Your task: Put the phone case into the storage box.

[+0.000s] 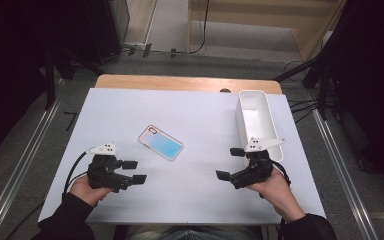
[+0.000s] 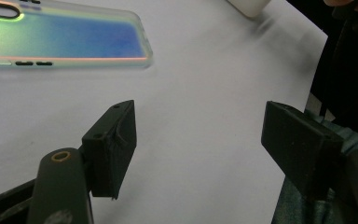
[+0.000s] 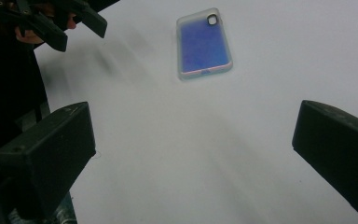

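A phone case (image 1: 160, 142) with a blue-to-pink sheen lies flat near the middle of the white table (image 1: 195, 195), camera cut-out toward the far left. It also lies at the top left of the left gripper view as the phone case (image 2: 60, 39), and farther off in the right gripper view as the phone case (image 3: 203, 44). My left gripper (image 1: 134, 171) rests near the front left, jaws open and empty, seen close as the left gripper (image 2: 198, 140). My right gripper (image 1: 230, 162) is held at the front right, open and empty, seen close as the right gripper (image 3: 193, 140).
A long white bin (image 1: 275, 131) stands along the table's right edge, just beyond the right hand. A wooden table edge (image 1: 187, 82) shows at the back. The other hand's gripper (image 3: 51, 21) shows at the top left of the right gripper view.
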A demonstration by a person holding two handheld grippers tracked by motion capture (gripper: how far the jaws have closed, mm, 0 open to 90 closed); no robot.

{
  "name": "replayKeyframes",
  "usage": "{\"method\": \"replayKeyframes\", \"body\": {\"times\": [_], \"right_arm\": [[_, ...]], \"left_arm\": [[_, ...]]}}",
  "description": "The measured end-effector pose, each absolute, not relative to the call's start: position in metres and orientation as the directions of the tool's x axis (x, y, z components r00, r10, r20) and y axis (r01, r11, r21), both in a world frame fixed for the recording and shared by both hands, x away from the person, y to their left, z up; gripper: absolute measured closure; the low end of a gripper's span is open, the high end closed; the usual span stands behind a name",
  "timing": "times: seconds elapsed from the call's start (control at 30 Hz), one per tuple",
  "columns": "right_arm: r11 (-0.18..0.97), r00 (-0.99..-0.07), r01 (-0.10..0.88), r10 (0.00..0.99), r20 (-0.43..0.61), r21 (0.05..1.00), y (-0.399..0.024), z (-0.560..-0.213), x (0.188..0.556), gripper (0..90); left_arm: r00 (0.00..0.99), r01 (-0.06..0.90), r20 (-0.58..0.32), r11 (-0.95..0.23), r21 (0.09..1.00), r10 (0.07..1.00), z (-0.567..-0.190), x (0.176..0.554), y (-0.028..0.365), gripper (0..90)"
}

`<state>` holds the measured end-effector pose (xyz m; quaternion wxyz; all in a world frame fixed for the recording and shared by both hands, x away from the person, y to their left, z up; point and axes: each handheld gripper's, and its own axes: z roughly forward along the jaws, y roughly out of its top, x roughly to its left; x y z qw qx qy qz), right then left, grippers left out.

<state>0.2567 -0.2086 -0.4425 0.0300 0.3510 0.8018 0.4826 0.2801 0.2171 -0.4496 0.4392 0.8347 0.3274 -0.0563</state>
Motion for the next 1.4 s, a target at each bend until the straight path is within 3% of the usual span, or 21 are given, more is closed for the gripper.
{"method": "replayKeyframes", "body": {"times": [1.4], "right_arm": [[0.351, -0.779, 0.505, 0.579, 0.242, 0.789, -0.153, -0.436, 0.302, 0.0]], "left_arm": [[0.783, 0.593, -0.382, -0.405, 0.696, 0.490, -0.448, 0.280, 0.217, 26.5]]}}
